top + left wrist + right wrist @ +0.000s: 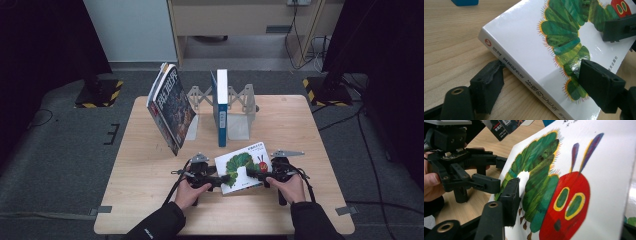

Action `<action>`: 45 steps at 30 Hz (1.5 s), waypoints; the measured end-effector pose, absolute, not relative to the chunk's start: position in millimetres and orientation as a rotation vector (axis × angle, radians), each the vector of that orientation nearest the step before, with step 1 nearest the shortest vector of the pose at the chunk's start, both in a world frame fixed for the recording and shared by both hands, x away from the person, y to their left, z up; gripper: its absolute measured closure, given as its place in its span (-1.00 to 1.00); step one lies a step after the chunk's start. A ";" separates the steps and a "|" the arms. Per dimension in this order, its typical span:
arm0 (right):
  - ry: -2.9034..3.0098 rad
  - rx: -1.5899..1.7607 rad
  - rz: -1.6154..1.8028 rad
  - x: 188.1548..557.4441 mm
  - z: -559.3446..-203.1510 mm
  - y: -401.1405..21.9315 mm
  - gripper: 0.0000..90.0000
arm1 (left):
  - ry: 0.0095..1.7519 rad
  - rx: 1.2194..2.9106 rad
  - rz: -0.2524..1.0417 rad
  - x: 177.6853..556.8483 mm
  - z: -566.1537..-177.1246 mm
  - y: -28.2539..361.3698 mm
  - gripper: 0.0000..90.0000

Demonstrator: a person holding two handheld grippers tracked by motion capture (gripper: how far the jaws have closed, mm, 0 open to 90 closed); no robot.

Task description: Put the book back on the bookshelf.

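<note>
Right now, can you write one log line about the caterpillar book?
caterpillar book: on table | left gripper: straddles spine edge | right gripper: on opposite edge | blue book: upright in rack

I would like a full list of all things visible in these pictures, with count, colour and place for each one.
Caterpillar book: one, white cover with a green caterpillar and red head, near edge of the table between both claws.
Leaning book: one, dark cover with white letters, tilted at the left of the rack.
Upright book: one, blue and white, standing in the rack.
Book rack: one, grey metal, middle back of the table.
Table: one, light wood.
Left claw: one, black, its jaws over the spine edge of the caterpillar book, one above and one below.
Right claw: one, black, at the opposite edge of that book.
Hands: two, dark sleeves, bottom edge.
</note>
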State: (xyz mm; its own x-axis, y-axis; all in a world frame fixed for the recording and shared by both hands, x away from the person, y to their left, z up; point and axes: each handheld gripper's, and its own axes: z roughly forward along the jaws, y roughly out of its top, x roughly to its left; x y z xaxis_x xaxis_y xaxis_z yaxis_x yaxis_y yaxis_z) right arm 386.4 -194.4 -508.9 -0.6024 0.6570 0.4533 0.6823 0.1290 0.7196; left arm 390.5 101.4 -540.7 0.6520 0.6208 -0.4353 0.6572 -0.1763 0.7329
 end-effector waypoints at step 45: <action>-2.515 -1.702 -1.260 394.3 -522.8 -211.4 -0.28 | 1.011 1.875 -0.034 390.7 -540.4 101.4 -0.47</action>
State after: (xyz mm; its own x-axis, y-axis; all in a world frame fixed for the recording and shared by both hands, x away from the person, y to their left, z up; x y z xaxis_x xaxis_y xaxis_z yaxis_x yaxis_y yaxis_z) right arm 394.3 -211.4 -522.8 -0.4564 0.8436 0.2829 0.7318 0.1750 0.6587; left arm 390.7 101.4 -540.4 0.6546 0.6263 -0.4234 0.6529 -0.1861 0.7342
